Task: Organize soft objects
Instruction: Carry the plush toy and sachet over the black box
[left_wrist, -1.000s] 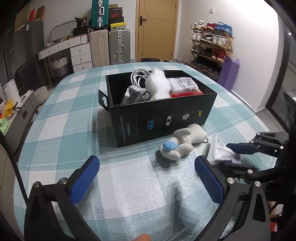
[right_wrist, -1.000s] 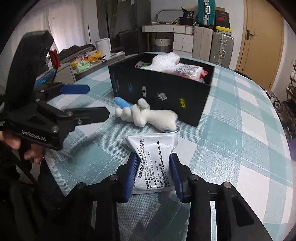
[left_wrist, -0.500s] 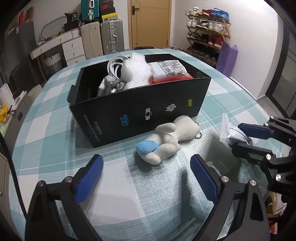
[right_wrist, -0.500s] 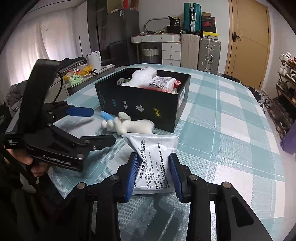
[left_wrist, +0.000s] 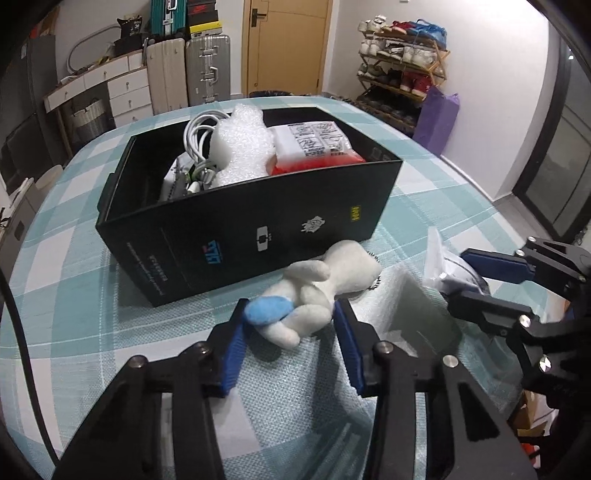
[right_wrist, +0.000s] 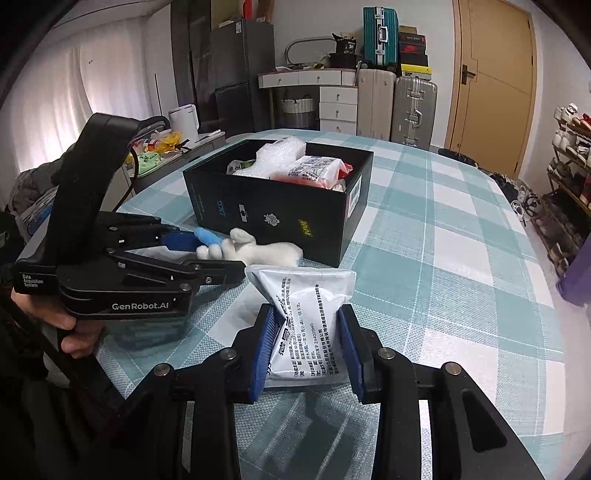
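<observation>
We see the left gripper (left_wrist: 288, 325) w/ its jaws just closed in around the plush toy (left_wrist: 314, 291); the blue pads sit at the toy's sides, right at its blue end, and look to be touching it, tho we can't tell how firmly. The toy is white and soft, w/ a light-blue tip at one end and stubby limbs, plus a small bead chain at its far-right end. It lies on the checked tablecloth (left_wrist: 74, 295), just near of the black box (left_wrist: 251, 229), close to the box's front wall.

The right gripper (right_wrist: 306, 347) is clamped narrow on a white packet (right_wrist: 306, 314): a soft, puffy pouch w/ black printed text, pinched in at the waist between the pads, its top flaring out above them. It's held up off the cloth, to the right of the toy.

The box is open-topped and partly full: bubble wrap (left_wrist: 240, 147), a coil of white cable (left_wrist: 199, 133) at the left, and a red-and-white pack (left_wrist: 314, 144) at the right. A hand (right_wrist: 62, 325) grips the left tool's handle.
</observation>
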